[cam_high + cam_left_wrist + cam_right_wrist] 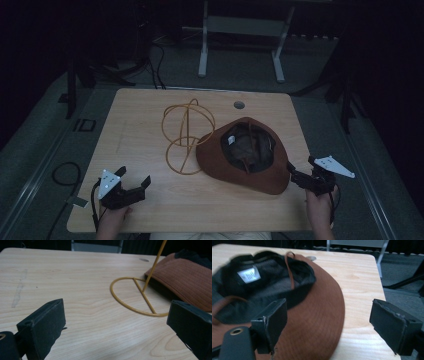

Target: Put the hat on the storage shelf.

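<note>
The room was dark, with a grey floor and a metal frame at the far side. The wooden table looked smooth. A brown hat lay upside down at its right, touching a yellow wire stand. It looked soft, light and floppy, so its near brim seemed best to pinch. The right gripper was apart, just beside that brim. The left gripper was apart too, holding nothing.

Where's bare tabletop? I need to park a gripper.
Free: the table's left part, between its left edge and the wire stand, and the front strip ahead of the left gripper. Crowded: centre-right, where the hat touches the stand, right gripper at its brim.
</note>
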Demonstrator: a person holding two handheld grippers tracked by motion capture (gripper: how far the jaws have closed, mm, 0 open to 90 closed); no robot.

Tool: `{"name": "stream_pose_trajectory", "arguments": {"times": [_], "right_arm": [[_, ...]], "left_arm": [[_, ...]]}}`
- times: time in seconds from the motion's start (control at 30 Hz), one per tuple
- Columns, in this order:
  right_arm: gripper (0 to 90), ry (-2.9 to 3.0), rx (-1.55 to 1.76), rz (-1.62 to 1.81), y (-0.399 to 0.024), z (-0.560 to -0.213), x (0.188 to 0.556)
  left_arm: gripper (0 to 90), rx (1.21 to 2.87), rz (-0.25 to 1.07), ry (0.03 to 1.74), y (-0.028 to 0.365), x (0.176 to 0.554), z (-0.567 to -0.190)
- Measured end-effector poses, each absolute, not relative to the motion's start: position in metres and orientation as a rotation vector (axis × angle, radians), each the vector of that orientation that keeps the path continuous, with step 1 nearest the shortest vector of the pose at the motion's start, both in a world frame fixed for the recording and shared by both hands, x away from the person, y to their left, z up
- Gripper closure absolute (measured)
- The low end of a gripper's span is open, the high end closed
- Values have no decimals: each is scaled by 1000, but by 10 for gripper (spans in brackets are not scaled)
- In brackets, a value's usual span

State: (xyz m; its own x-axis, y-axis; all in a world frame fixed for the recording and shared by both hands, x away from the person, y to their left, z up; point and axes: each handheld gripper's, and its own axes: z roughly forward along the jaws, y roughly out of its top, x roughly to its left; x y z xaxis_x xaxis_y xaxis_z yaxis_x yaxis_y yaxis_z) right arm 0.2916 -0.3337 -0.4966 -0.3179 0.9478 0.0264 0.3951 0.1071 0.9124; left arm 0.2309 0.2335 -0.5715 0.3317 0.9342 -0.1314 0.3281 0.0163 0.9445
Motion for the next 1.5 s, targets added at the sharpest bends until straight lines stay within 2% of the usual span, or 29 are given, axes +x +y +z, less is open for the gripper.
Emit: {"name": "stream_pose_trajectory", "arguments": {"times": [0.37,0.83,1.23,1.5], "right_arm": [[133,1845,1206,1196,-322,-469,311],[126,1921,1178,1110,-297,-460,348],[117,1951,1184,1016,-280,-470,390],[138,2077,1202,895,-262,-497,421]], "left_arm": [[26,1626,678,1138,223,229,-569],[26,1662,669,1090,217,227,-567],[27,1714,667,1081,214,229,-568],[27,1704,660,1083,215,229,-568]]}}
